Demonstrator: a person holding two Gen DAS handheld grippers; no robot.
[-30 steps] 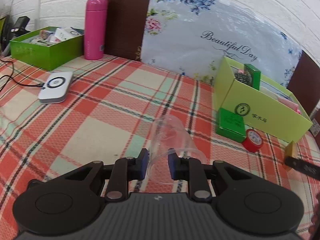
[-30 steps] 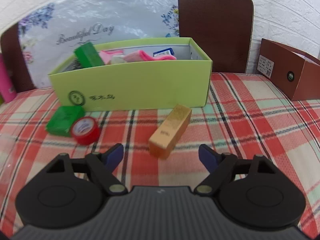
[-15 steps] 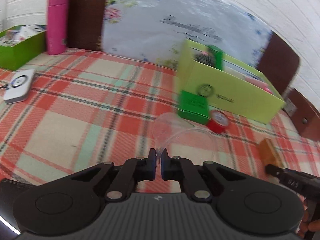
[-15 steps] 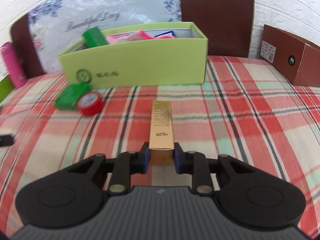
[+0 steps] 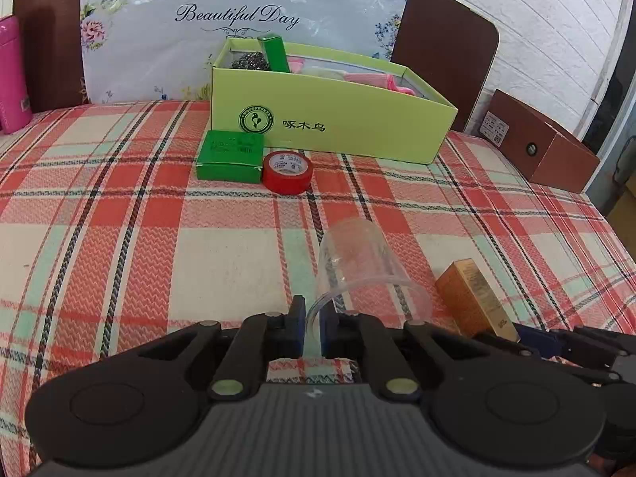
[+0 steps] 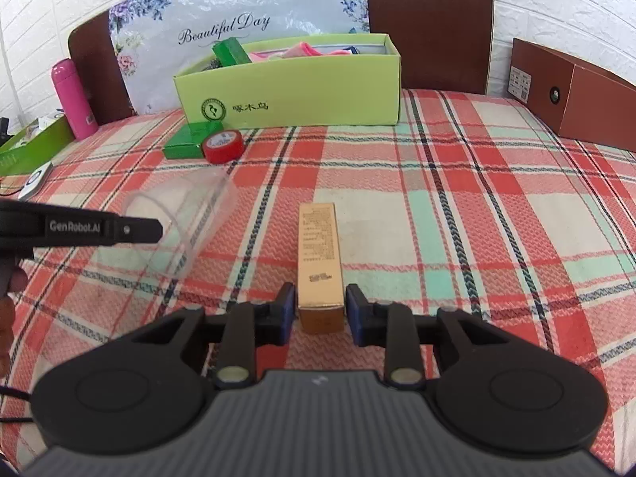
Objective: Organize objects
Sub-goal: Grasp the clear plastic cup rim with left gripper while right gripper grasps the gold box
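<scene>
On the plaid table, the light-green box (image 6: 302,91) lies straight ahead — the right gripper (image 6: 320,310) clasps the gold carton (image 6: 320,254) lengthwise; the left gripper (image 5: 313,324) pinches the clear cup's (image 5: 357,266) rim.

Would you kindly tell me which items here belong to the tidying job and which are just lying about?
Job in hand:
- clear plastic cup, pinched at the rim by the left hand-held gripper
- gold box
- light green box
- small green box
- red tape roll

Lying about:
- pink bottle
- brown box
</scene>
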